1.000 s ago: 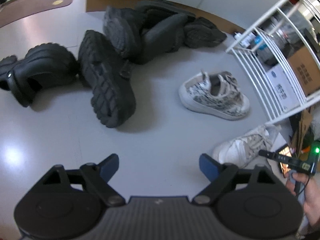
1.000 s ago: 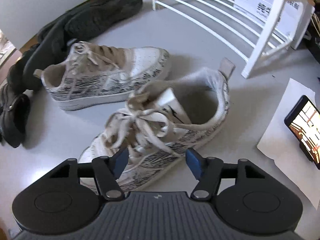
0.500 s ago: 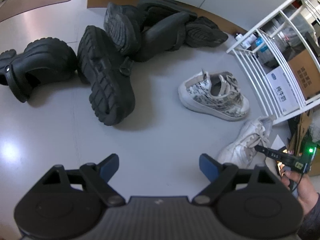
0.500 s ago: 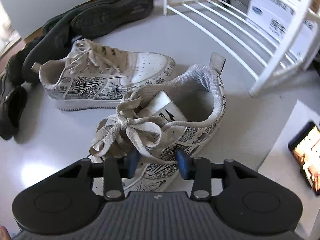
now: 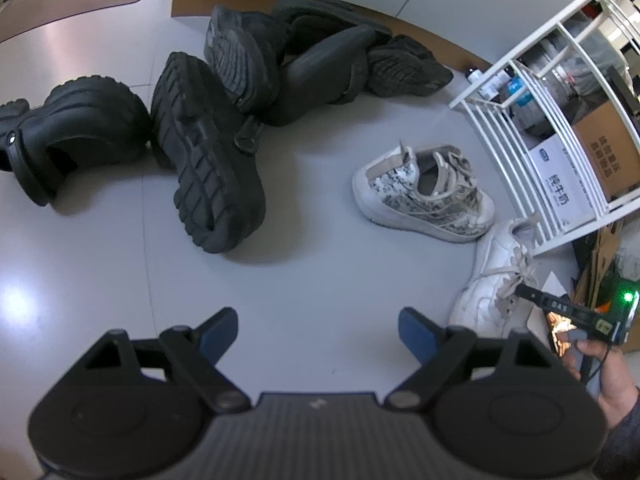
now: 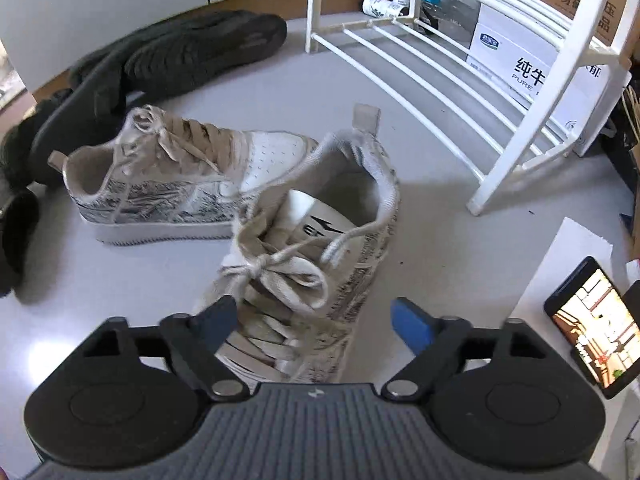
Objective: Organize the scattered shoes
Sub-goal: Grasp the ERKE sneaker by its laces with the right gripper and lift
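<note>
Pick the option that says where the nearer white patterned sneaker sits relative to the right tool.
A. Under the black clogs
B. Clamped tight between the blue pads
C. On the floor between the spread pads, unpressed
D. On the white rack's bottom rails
C: the nearer white patterned sneaker rests on the grey floor, and the right tool has just opened, its pads clear of it.

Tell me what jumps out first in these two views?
A patterned sneaker sits between the open right gripper fingers, whose jaws have just been opening, with its mate lying beside it. A pile of black shoes sprawls across the floor, and a white rack stands empty by the wall.
</note>
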Demonstrator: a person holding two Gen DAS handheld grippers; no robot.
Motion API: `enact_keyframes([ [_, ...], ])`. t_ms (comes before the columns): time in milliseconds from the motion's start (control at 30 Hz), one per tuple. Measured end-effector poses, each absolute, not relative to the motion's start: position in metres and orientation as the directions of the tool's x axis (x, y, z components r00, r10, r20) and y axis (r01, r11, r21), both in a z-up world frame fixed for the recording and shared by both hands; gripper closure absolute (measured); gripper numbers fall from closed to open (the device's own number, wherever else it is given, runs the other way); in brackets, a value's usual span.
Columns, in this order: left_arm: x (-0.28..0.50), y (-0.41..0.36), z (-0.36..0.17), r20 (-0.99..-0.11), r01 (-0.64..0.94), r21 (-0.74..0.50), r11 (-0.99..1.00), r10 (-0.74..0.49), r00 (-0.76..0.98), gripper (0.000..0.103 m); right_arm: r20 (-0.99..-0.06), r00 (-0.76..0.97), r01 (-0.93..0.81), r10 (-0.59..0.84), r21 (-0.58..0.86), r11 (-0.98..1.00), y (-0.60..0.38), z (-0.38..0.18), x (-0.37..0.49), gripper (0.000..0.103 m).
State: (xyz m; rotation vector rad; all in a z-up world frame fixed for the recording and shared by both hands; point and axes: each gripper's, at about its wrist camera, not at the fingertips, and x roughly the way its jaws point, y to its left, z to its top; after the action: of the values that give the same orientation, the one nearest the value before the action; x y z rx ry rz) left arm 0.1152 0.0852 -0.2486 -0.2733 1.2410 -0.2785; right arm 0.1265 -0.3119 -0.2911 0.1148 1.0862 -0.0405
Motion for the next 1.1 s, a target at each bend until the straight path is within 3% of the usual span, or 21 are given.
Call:
enact_keyframes([
  [133,0.116,0.084,-0.248,-0.885,0.064,-0.355,0.933,-0.358,0.298,0.014,-0.893,0.450,0.108,-0.003,0.052,0.993,-0.302,-0.307,0.139,0.000],
  [233,0.116,0.084,-0.248,-0.884,0.062,-0.355,0.933,-0.357,0.301,0.014,-0.898,0.440,0.113,0.003,0.059,0.992,-0.296,-0.315,0.144,0.000],
  [667,0.114,0.083,-0.251,-0.885,0.062,-0.360,0.931,-0.362,0.293,0.014,-0.886,0.455,-0.086,0.087,0.054,0.995,-0.289,-0.323,0.149,0.012],
  [900,0.115,0.082,-0.251,-0.886,0.063,-0.358,0.931,-0.361,0.291,0.014,-0.857,0.492,-0.316,0.156,-0.009,0.949,-0.288,-0.321,0.147,0.016],
  [1033,0.115,0.083,-0.252,-0.886,0.057,-0.359,0.932,-0.359,0.292,0.014,-0.876,0.460,-0.394,0.146,-0.054,0.918,-0.303,-0.309,0.143,0.031],
  [1100,0.116,0.083,-0.251,-0.885,0.055,-0.361,0.931,-0.361,0.294,0.014,-0.883,0.455,-0.370,0.114,-0.071,0.926,-0.307,-0.305,0.143,0.034],
])
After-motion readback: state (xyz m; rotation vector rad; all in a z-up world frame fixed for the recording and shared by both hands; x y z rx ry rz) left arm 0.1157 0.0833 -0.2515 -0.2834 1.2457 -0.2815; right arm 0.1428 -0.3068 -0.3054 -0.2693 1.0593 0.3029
